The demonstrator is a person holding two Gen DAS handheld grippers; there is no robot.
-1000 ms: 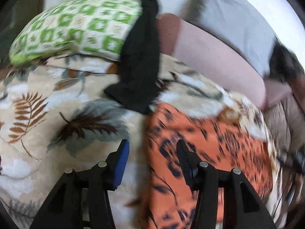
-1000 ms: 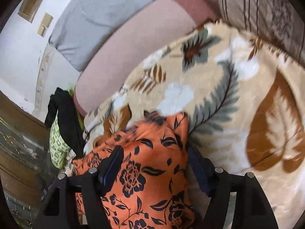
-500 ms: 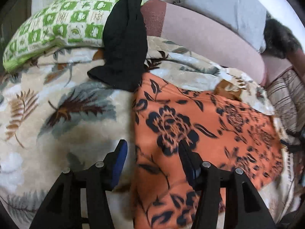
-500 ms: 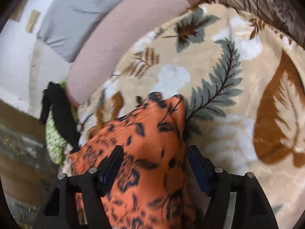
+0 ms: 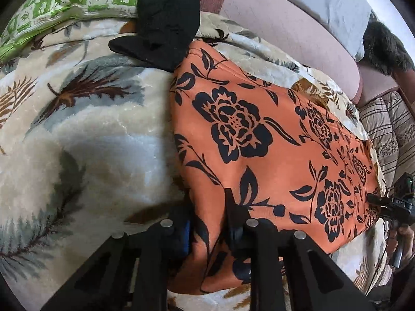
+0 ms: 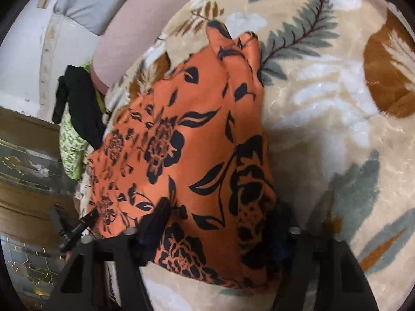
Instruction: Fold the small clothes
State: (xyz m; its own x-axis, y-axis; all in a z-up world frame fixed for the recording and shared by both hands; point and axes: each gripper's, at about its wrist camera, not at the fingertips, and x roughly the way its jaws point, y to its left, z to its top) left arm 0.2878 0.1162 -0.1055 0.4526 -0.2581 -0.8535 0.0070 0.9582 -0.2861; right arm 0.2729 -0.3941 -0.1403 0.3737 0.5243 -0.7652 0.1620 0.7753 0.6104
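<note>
Left tongs (image 5: 207,223) are closing on the near corner of the orange flower cloth (image 5: 259,134) – cloth is betw. the fingers, w/ the pads pressing a fold. Cloth lies flat on the leaf blanket (image 5: 77,142) on the bed, its far corner touching a black garment (image 5: 166,18). Right tongs (image 6: 218,230) are closing too, and the other near corner is bunched betw. them. To do it well: pinch both corners tight, same depth, lift together – then carry them to the far edge so sides line up. Keep clear of the black thing.
</note>
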